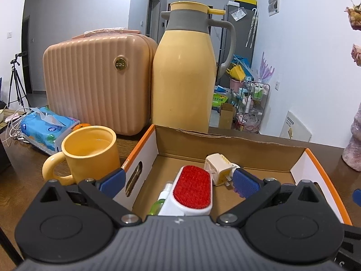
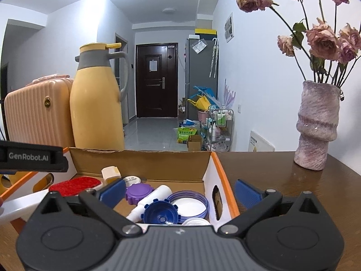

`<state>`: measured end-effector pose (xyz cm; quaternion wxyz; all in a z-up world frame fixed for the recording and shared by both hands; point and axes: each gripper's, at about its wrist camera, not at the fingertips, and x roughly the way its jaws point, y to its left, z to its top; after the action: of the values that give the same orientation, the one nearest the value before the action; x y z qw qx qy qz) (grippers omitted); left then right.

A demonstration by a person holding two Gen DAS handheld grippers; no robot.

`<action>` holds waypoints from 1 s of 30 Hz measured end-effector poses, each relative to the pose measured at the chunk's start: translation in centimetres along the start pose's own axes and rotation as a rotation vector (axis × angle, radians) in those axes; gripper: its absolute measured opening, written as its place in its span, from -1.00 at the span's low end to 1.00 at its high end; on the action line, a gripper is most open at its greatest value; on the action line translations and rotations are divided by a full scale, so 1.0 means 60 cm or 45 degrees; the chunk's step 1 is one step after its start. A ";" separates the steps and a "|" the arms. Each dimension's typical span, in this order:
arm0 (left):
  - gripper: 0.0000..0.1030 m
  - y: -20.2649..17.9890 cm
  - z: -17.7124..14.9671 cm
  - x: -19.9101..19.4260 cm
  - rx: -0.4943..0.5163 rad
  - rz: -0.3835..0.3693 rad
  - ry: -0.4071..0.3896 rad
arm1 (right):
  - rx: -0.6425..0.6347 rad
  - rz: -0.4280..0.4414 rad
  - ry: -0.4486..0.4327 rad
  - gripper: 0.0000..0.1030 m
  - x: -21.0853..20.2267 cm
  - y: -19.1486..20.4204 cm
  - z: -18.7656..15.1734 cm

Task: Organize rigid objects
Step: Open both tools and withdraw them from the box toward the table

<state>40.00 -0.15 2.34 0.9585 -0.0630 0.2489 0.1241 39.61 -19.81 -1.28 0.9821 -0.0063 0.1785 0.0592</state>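
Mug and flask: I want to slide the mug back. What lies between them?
Nothing; the left wrist view shows bare table between mug and flask.

The right gripper (image 2: 180,188) was held wide open over the cardboard box (image 2: 140,161), where caps, seemingly a white tube (image 2: 153,195), were seen.

Bright, even indoor light from a ceiling lamp (image 2: 168,10), with glare at twelve o'clock in the right view. Sharp focus; fisheye bending and dark corners at the edges.
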 end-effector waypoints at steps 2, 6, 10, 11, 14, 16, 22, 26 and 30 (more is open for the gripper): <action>1.00 0.000 -0.003 -0.005 0.007 -0.002 -0.006 | 0.007 -0.004 -0.010 1.00 -0.006 -0.003 0.000; 1.00 0.004 -0.010 -0.021 0.014 -0.003 -0.029 | 0.012 -0.003 -0.023 1.00 -0.020 -0.008 -0.004; 1.00 0.009 -0.019 -0.034 0.029 -0.003 -0.048 | -0.003 -0.008 -0.036 1.00 -0.038 -0.007 -0.011; 1.00 0.010 -0.022 -0.037 0.035 0.002 -0.053 | -0.007 -0.010 -0.040 1.00 -0.043 -0.007 -0.013; 1.00 0.015 -0.030 -0.048 0.049 0.006 -0.068 | -0.008 -0.008 -0.049 1.00 -0.056 -0.008 -0.018; 1.00 0.019 -0.035 -0.056 0.051 0.004 -0.076 | -0.004 -0.008 -0.050 1.00 -0.065 -0.008 -0.023; 1.00 0.031 -0.051 -0.079 0.062 -0.003 -0.087 | -0.032 -0.004 -0.041 1.00 -0.090 0.000 -0.039; 1.00 0.037 -0.063 -0.095 0.071 -0.011 -0.083 | -0.037 0.001 -0.041 1.00 -0.110 0.003 -0.048; 1.00 0.043 -0.077 -0.110 0.082 -0.016 -0.073 | -0.061 0.006 -0.031 1.00 -0.128 0.011 -0.060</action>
<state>31.61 0.14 1.44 0.9675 -0.0301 0.2247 0.1120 31.16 -20.16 -1.93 0.9836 -0.0288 0.1651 0.0659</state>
